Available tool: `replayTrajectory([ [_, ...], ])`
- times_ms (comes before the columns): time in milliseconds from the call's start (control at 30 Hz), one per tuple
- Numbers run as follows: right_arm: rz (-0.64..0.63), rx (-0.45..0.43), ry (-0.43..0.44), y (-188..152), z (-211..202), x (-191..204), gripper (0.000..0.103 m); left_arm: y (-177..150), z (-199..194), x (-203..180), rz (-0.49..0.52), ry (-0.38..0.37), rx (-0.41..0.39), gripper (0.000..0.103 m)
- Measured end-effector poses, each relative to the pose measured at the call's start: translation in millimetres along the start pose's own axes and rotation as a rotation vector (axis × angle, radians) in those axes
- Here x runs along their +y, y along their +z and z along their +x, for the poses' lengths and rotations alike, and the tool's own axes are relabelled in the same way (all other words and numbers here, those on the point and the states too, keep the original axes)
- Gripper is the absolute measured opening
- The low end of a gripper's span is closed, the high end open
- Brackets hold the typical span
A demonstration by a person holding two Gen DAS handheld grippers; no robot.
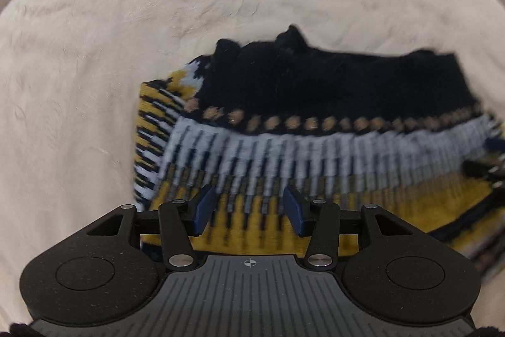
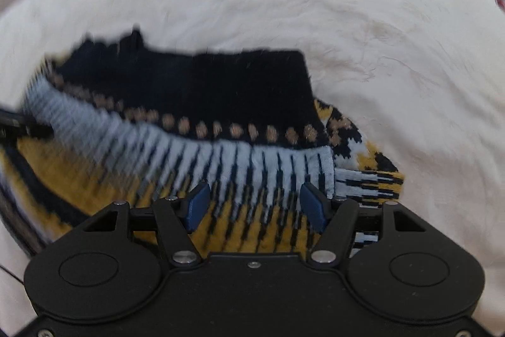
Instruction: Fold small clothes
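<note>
Bed cover: a cream, slightly fluffy cloth lies under everything and goes on far beyond my fingers on all sides.
Knit sweater: a small patterned knit, already folded at least once, lies flat just below and ahead of both my grippers. The black band is the far part, then a row of tan dots, then white-and-black stripes, and the yellow part is nearest to me.
Long axis: it runs across my fingers, from my left side to my right side, in both wrist views.
Left gripper: jaws half apart, with nothing between them; it hangs over the yellow part near the left end of the sweater.
Right gripper: jaws a little wider, also empty; it hangs over the striped part close to the right folded edge.
Nearer hand: I judge both are equally near, each one to its own end.
Coming move: I think each hand must take its near edge and bring it over.
Writing: I see no brand, label or text.
</note>
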State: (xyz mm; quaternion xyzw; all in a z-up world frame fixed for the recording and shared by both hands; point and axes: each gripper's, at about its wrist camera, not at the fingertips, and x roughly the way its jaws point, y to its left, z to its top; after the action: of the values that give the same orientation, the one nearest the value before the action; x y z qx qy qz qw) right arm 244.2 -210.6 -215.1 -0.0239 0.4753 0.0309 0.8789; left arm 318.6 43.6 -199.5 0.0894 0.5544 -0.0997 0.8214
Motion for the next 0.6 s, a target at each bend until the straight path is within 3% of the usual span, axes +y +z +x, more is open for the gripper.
replayTrajectory([
  [100, 0.001, 0.017, -0.063, -3.6, 7.3, -8.0, 0.07, 4.3, 6.4, 5.4, 0.027, 0.016, -0.002, 0.052],
  [200, 0.09, 0.043, -0.097, -6.6, 12.5, -29.8, 0.073, 8.6, 8.9, 5.9, 0.029, 0.013, 0.012, 0.053],
  [367, 0.244, 0.045, -0.037, -13.9, 8.8, -56.7, 0.074, 12.7, -0.3, 0.1, -0.001, 0.022, 0.02, 0.053],
  [600, 0.376, -0.032, 0.054, -38.8, -22.9, -68.7, 0.078, 6.4, -28.2, -20.0, -0.104, -0.075, 0.051, 0.053],
])
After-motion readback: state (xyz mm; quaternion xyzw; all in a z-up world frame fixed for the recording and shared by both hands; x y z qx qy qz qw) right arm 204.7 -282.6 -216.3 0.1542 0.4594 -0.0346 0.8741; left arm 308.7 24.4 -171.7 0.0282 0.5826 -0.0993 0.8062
